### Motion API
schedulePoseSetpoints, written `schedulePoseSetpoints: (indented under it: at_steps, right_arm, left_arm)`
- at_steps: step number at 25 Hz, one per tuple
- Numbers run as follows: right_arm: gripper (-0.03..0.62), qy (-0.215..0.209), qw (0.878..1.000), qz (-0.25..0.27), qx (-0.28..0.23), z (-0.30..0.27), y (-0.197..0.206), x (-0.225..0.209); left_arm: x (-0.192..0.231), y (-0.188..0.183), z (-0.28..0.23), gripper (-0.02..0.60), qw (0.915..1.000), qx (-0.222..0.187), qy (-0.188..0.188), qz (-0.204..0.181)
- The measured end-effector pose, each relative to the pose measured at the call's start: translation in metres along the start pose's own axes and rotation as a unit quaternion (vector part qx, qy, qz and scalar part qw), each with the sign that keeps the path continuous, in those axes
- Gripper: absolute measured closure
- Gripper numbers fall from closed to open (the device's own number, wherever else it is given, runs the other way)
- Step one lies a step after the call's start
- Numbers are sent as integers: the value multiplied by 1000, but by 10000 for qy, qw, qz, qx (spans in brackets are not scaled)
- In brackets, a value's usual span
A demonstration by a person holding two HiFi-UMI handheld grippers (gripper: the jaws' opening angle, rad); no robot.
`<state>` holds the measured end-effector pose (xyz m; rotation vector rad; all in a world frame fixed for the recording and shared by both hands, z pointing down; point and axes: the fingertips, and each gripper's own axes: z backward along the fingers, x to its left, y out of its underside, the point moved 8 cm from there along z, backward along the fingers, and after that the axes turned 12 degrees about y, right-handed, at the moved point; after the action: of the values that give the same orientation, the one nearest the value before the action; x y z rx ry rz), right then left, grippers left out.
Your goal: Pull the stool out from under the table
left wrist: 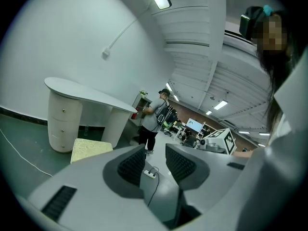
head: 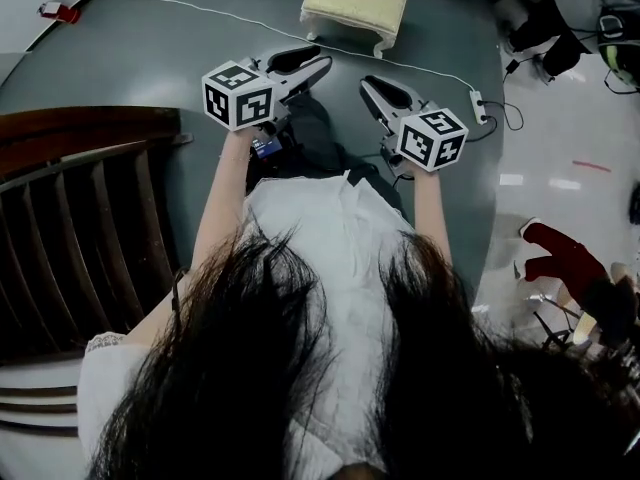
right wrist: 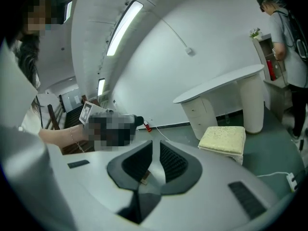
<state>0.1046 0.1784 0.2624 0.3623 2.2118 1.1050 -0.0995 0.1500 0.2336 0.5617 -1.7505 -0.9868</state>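
The stool (head: 355,3) is standing on the floor ahead of both tongs and well apart from them, its long side lying crosswise, just in front of the white counter (left wrist: 86,94). Neither hand is looking clearly nearer. The left tongs (head: 312,64) are gaping narrowly and holding nothing. The right tongs (head: 374,92) are pressing together, empty. No readable writing is showing.

grey-green floor (head: 150,63) beneath me, cream-topped stool (head: 355,3) standing on it ahead, white cable (head: 200,8) trailing across to a power strip (head: 479,106), white desk (right wrist: 226,83) beyond
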Motion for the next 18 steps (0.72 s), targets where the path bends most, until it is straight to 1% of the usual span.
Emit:
schedulePoseSetpoints:
  at_steps: [3, 12, 18]
  right_arm:
    - [531, -47, 10000, 44, 2, 1, 0, 2]
    - [533, -104, 9999, 92, -24, 1, -4, 4]
    - [533, -102, 9999, 86, -30, 3, -7, 3]
  left_arm:
    - [-2, -2, 2, 439, 10000, -40, -34, -16]
    - [-9, -4, -4, 439, 9999, 81, 30, -80]
    - [-9, -6, -3, 439, 9999, 57, -13, -84]
